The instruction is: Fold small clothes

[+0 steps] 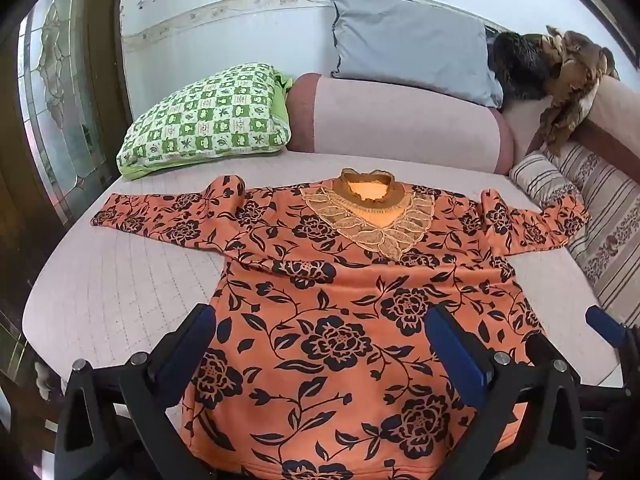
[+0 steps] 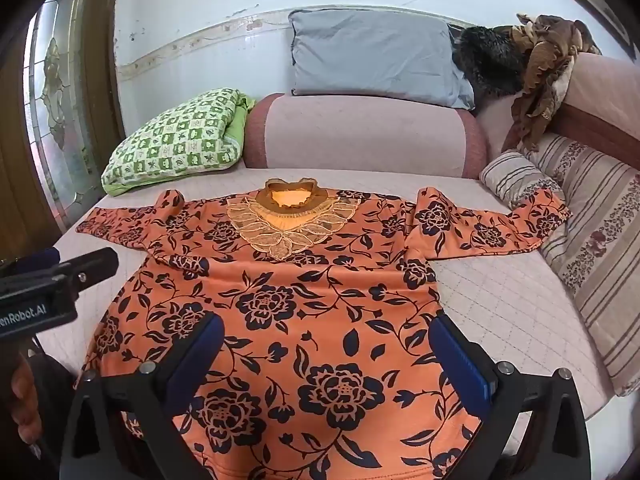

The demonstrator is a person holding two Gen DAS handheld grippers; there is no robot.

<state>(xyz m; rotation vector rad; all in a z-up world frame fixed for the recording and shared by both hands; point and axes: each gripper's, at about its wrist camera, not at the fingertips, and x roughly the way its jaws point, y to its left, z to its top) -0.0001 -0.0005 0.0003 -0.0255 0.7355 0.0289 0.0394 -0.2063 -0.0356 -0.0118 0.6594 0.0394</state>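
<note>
Over the sweater's lower half, both sets of fingers stand wide apart and grip nothing — the left gripper [image 1: 320, 344] above the hem's left part, the right gripper [image 2: 326, 354] beside it at 3 o'clock. The orange floral sweater [image 1: 344, 320] lies flat on the pink bed [image 1: 112, 288], sleeves spread, lace collar [image 1: 370, 216] toward 12 o'clock — a green checked pillow [image 1: 204, 120] at 10 o'clock.

A lived-in home sitting room is showing here; a pink quilted corner sofa [image 1: 120, 288] is filling the centre; a green-and-white checked pillow [image 1: 208, 120] is lying upper left; a leaded-glass wooden door [image 1: 52, 92] is standing at far left.
</note>
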